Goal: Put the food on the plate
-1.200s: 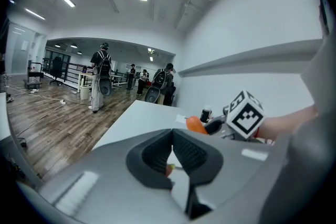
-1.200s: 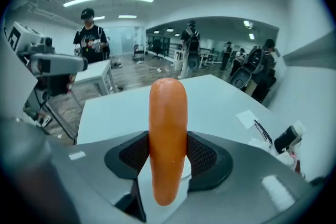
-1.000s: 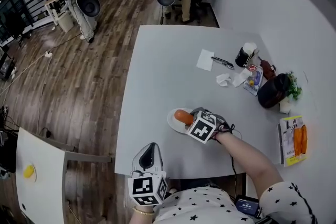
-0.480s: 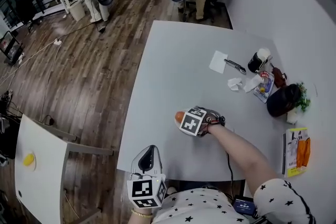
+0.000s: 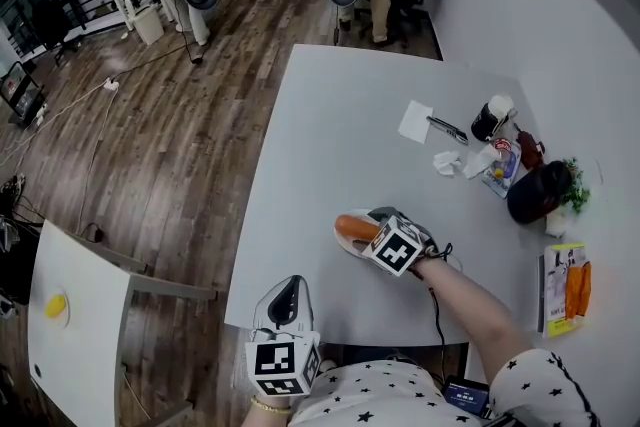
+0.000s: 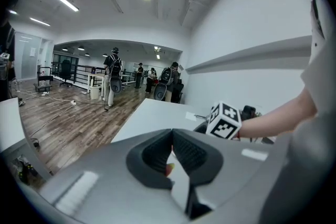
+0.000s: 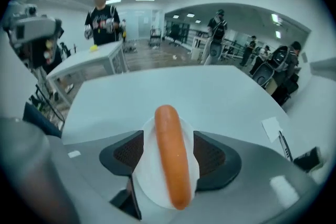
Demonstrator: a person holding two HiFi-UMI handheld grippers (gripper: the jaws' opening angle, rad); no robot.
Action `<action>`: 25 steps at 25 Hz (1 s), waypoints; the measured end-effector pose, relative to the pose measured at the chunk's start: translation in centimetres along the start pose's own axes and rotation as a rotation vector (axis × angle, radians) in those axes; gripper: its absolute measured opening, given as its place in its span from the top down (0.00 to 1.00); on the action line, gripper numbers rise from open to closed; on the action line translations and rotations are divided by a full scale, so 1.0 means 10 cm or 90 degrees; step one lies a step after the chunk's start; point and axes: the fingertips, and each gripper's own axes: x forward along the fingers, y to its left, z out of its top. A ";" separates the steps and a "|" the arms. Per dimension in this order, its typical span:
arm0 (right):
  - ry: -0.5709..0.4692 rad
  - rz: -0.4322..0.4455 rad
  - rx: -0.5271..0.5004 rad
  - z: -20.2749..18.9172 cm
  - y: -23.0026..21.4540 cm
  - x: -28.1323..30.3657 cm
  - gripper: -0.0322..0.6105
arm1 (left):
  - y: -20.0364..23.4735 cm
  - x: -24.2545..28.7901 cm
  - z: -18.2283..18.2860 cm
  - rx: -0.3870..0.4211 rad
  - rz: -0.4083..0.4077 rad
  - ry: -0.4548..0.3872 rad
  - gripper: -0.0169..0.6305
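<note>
An orange sausage (image 7: 173, 157) lies lengthwise on a small white plate (image 7: 144, 183) near the front of the grey table (image 5: 330, 115). My right gripper (image 7: 173, 152) points down at it. Its jaws have just been opening and now stand on either side of the sausage, with bare plate showing between each pad and the food. From the head view the sausage (image 5: 355, 228) pokes out left of the right gripper (image 5: 368, 225), which hides most of the plate (image 5: 343, 243). My left gripper (image 5: 285, 285) hovers off the table's front edge, its pads (image 6: 157, 152) together and holding nothing.
At the table's far right are a paper note (image 5: 415, 120), a pen (image 5: 447, 127), a dark cup (image 5: 490, 118), crumpled tissue (image 5: 447, 159), a dark pouch (image 5: 535, 190) and a carrot packet (image 5: 567, 283). A second white table (image 5: 70, 335) stands to the left. People and chairs are beyond.
The right gripper's jaws have spread off the sausage, which now lies free on the plate, and the gripper has drawn back a little. The left gripper has stayed put.
</note>
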 end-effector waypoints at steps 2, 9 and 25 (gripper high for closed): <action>-0.133 0.004 0.092 0.24 0.07 -0.39 0.49 | -0.02 -0.01 0.04 0.002 -0.006 -0.006 0.96; -0.563 0.021 0.364 0.93 0.47 -1.85 0.95 | -0.18 0.02 0.19 0.012 -0.034 -0.029 0.96; -0.513 -0.067 0.341 0.89 0.82 -1.91 0.95 | -0.41 0.01 0.27 0.043 -0.070 -0.036 0.96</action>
